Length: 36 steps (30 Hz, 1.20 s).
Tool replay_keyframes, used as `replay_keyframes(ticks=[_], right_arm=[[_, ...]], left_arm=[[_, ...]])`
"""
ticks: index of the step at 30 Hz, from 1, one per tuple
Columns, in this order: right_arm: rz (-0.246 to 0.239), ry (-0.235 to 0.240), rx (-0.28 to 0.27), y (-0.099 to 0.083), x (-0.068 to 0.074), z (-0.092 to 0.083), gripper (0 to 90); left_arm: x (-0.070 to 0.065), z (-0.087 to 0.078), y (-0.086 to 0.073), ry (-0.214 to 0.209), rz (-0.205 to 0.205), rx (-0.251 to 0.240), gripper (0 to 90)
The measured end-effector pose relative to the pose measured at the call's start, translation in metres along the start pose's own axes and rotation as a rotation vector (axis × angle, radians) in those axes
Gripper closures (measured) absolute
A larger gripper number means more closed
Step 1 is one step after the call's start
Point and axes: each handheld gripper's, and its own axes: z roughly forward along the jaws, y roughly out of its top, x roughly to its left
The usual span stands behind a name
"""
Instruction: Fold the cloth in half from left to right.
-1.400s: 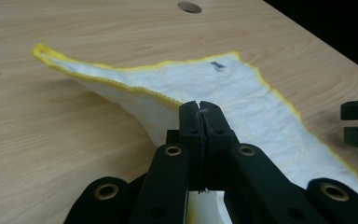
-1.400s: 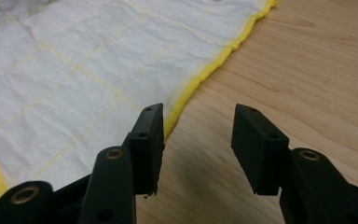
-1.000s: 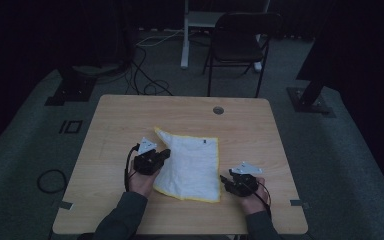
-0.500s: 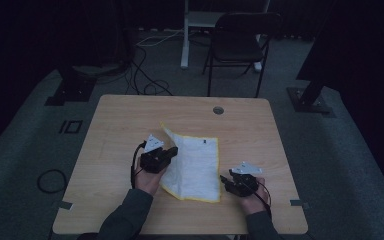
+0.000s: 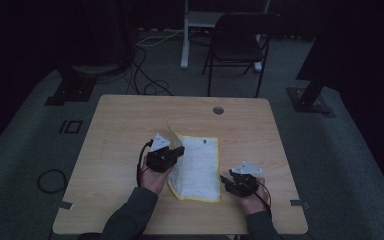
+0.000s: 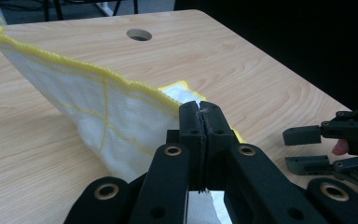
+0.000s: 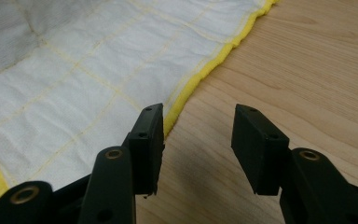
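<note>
You had the left tongs (image 6: pixel 200 140) clamped on the white, yellow-hemmed cloth's (image 5: pixel 197 165) left edge, lifted partway over, right tongs (image 7: pixel 196 144) wide and empty; the fold remained unfinished.

Black two-jaw left claw (image 5: pixel 179 151), brass-ringed screw holes, grey three-cornered top plates, trailing cables, grey sleeves (image 5: pixel 127 217)

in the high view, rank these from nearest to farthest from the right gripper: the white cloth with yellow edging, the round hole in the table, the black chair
1. White cloth with yellow edging: just left of the right gripper, its near edge beside the open jaws.
2. Round hole in the wooden table: near the table's far edge, beyond the cloth.
3. Black chair: on the floor past the far side of the table.
</note>
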Motion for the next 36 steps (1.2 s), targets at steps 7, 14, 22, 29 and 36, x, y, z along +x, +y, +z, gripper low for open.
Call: replay_keyframes(ticks=[7, 14, 22, 29, 36], right_arm=[[-0.001, 0.000, 0.000, 0.000, 0.000, 0.000, 53.8], [-0.003, 0.000, 0.001, 0.000, 0.000, 0.000, 53.8], [-0.002, 0.001, 0.003, 0.000, 0.000, 0.000, 53.7], [0.002, 0.000, -0.001, 0.000, -0.001, 0.000, 53.7], [0.001, 0.000, -0.001, 0.000, -0.001, -0.001, 53.7]], left_arm=[[-0.006, 0.005, 0.003, -0.018, 0.011, 0.000, 89.5], [-0.011, 0.013, 0.004, -0.035, 0.017, 0.007, 89.5], [-0.014, 0.023, 0.005, -0.047, 0.027, 0.028, 89.5], [-0.018, 0.032, 0.005, -0.055, 0.031, 0.035, 89.5], [-0.024, 0.044, 0.005, -0.070, 0.041, 0.053, 89.5]])
